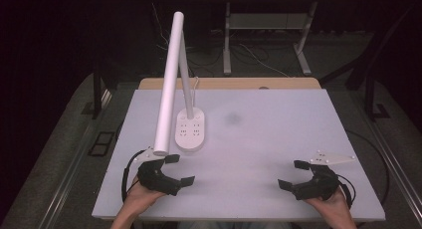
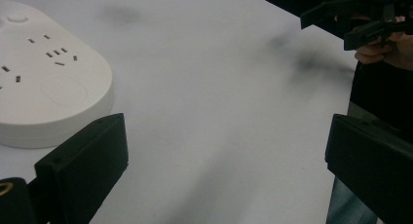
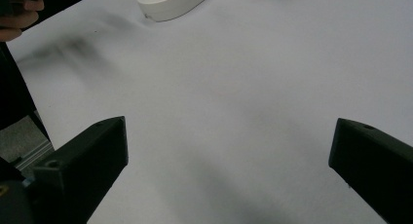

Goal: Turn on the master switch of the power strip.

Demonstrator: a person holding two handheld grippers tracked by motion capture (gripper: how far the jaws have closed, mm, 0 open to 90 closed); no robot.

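Nothing looks started: your left gripper (image 1: 175,169) and right gripper (image 1: 294,174) rest near the bench (image 1: 278,139) front edge, jaws wide and empty. The lamp (image 1: 189,131) stands left of centre, untouched, its base running front-to-back, its head reaching toward you over the left gripper

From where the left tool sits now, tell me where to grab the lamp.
Probably the thin upright stem, from the left tool's side: it is narrow and bare. The base is broad and flat, and the head tube slopes overhead.
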